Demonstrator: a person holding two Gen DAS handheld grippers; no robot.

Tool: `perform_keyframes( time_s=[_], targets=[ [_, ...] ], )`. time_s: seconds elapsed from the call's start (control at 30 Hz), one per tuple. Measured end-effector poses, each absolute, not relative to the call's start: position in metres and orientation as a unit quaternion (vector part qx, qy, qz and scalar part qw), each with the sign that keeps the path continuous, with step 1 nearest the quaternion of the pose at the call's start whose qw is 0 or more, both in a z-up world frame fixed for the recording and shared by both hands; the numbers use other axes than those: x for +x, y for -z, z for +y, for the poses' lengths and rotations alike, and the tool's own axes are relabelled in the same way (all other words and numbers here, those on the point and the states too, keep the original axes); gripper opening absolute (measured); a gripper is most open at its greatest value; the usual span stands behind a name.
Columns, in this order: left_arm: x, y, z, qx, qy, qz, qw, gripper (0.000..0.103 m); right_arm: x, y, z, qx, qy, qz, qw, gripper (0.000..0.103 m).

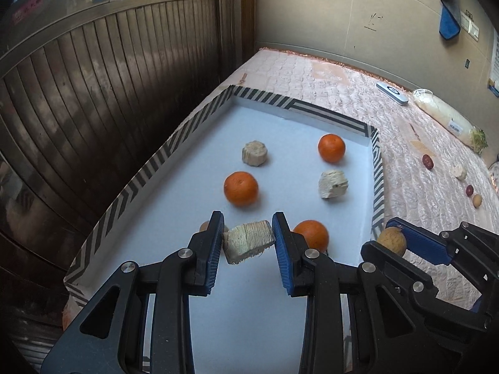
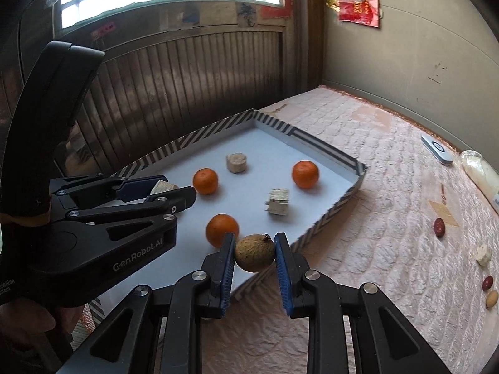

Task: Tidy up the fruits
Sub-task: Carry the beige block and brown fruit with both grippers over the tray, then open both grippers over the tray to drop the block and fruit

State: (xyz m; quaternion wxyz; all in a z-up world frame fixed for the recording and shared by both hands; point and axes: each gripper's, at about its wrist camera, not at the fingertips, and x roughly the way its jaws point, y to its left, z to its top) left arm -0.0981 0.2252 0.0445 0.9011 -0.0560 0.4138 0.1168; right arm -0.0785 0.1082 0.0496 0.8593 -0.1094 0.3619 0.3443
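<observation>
A white tray with a striped rim [image 1: 149,168] [image 2: 330,215] lies on a quilted bed. In it are three oranges [image 1: 241,188] [image 1: 331,148] [image 1: 312,235] and two beige chunks [image 1: 254,153] [image 1: 332,184]. My left gripper [image 1: 248,240] [image 2: 162,191] is shut on a third beige chunk [image 1: 248,241] low over the tray's near part. A small tan fruit [image 1: 204,227] peeks out behind its left finger. My right gripper [image 2: 254,252] [image 1: 391,240] is shut on a tan round fruit [image 2: 255,252] [image 1: 392,240] just above the tray's near right rim.
On the pink quilt [image 2: 374,218] to the right lie two dark red fruits [image 2: 439,227] [image 2: 487,283], a beige chunk [image 2: 483,254] and a small tan fruit [image 2: 491,298]. A white remote [image 2: 436,149] and a bagged bundle [image 1: 443,113] lie farther back. A dark slatted wall [image 1: 93,93] stands left.
</observation>
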Motion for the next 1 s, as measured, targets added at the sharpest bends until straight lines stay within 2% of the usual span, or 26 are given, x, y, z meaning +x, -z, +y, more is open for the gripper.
perform_keyframes(
  time_s=[0.3, 0.87, 1.0],
  targets=[
    [-0.106, -0.034, 0.249, -0.095, -0.103, 0.441, 0.887, 0.031, -0.089, -0.038, 0.137, -0.124, -0.386, 0.373, 0.834, 0.024],
    [-0.1, -0.021, 0.256, -0.109, -0.121, 0.459, 0.873, 0.033, -0.093, -0.014, 0.164, -0.149, -0.414, 0.384, 0.812, 0.024],
    [-0.099, -0.023, 0.255, -0.106, -0.126, 0.455, 0.875, 0.033, -0.094, -0.019, 0.158, -0.143, -0.413, 0.38, 0.815, 0.027]
  ],
)
